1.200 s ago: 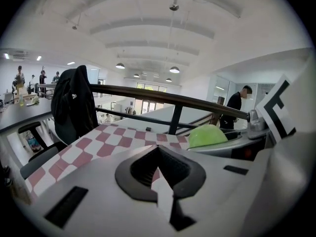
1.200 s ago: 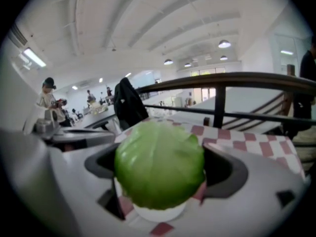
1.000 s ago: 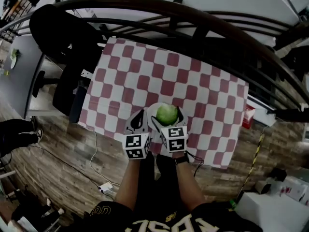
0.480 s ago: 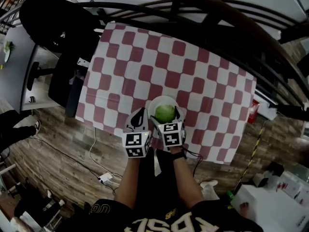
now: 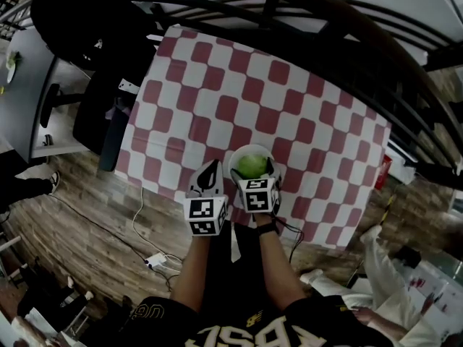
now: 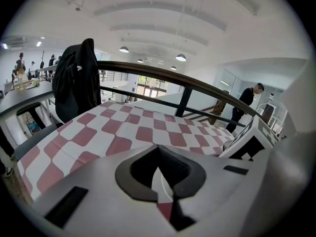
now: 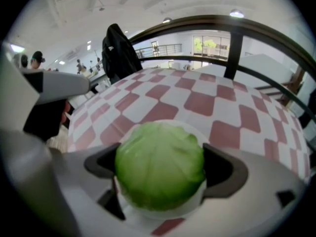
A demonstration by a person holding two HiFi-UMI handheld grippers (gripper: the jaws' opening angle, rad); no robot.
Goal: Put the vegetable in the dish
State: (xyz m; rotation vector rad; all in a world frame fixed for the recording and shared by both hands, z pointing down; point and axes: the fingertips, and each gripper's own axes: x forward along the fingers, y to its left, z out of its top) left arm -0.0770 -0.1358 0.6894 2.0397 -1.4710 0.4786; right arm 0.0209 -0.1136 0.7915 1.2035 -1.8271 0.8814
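A round green cabbage (image 5: 251, 165) sits over a white dish (image 5: 234, 163) near the front edge of the checked table. My right gripper (image 5: 252, 170) is shut on the cabbage (image 7: 159, 164), one dark pad pressed against each side. The dish's white rim (image 7: 163, 212) shows just beneath it. Whether the cabbage rests on the dish or hangs just above it I cannot tell. My left gripper (image 5: 210, 173) is shut and holds nothing, close to the dish's left side. In the left gripper view its tips (image 6: 158, 181) meet over the cloth.
A red-and-white checked cloth (image 5: 239, 92) covers the table. A dark curved railing (image 5: 325, 20) runs behind it. A black chair with a jacket (image 5: 87, 27) stands at the back left. A cable (image 5: 145, 244) lies on the wood floor, and a white-sleeved person (image 5: 383, 266) stands at the lower right.
Both grippers have stayed by the dish, the right one still closed on the cabbage, which looks slightly lower. A person in a white sleeve has come into view at the lower right.
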